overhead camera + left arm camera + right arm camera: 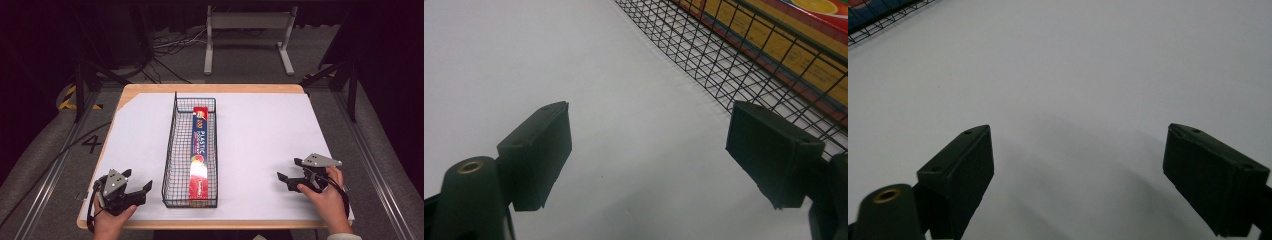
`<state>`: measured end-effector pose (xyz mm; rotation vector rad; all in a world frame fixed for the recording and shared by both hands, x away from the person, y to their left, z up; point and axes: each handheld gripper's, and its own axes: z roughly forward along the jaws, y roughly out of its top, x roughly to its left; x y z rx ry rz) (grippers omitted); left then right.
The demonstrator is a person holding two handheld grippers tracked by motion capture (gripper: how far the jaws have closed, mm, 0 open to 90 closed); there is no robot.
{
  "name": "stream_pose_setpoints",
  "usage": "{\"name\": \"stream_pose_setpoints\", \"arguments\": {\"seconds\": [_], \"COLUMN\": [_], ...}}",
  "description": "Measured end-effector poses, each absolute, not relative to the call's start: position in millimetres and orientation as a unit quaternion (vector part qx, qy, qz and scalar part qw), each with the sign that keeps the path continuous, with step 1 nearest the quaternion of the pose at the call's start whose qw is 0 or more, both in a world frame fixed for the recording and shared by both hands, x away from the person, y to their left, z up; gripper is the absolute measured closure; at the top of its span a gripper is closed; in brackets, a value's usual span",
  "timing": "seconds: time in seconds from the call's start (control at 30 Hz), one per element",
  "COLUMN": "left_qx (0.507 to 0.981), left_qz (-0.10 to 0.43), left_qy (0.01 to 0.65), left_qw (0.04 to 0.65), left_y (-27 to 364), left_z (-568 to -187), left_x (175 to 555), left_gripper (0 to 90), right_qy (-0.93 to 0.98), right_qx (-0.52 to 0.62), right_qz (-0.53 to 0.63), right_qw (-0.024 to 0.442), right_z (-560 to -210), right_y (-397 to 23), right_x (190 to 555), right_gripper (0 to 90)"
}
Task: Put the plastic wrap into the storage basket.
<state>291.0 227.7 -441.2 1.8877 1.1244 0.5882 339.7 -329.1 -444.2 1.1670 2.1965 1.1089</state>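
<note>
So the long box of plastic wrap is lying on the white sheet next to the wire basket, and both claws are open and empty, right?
Not quite. The high view shows the box of plastic wrap lying inside the wire basket, not beside it. The rest holds: the left claw and right claw are open and empty.

basket (170, 150): thin black metal wire mesh
box (200, 150): glossy printed cardboard
table (210, 89): smooth wood edge, matt white sheet
pads (541, 155): matt black plastic

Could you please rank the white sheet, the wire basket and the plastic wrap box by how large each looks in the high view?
1. White sheet, covering most of the tabletop.
2. Wire basket, long and narrow.
3. Plastic wrap box, lying inside the basket, almost as long but clearly narrower.
</note>
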Motion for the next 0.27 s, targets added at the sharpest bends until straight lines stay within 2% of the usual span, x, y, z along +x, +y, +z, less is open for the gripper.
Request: {"name": "stream_pose_setpoints", "arguments": {"seconds": [0.27], "left_qx": [0.752], "left_qz": [0.234], "left_qy": [0.452], "left_qw": [0.419], "left_y": [228.2], "left_z": [-441.0], "left_x": [291.9], "left_gripper": [18.6], "right_qy": [0.792], "right_qx": [0.421], "right_qz": [0.388], "right_qw": [0.210], "right_z": [-443.7], "right_y": [-327.6], "right_x": [340.5], "right_gripper": [13.5]}}
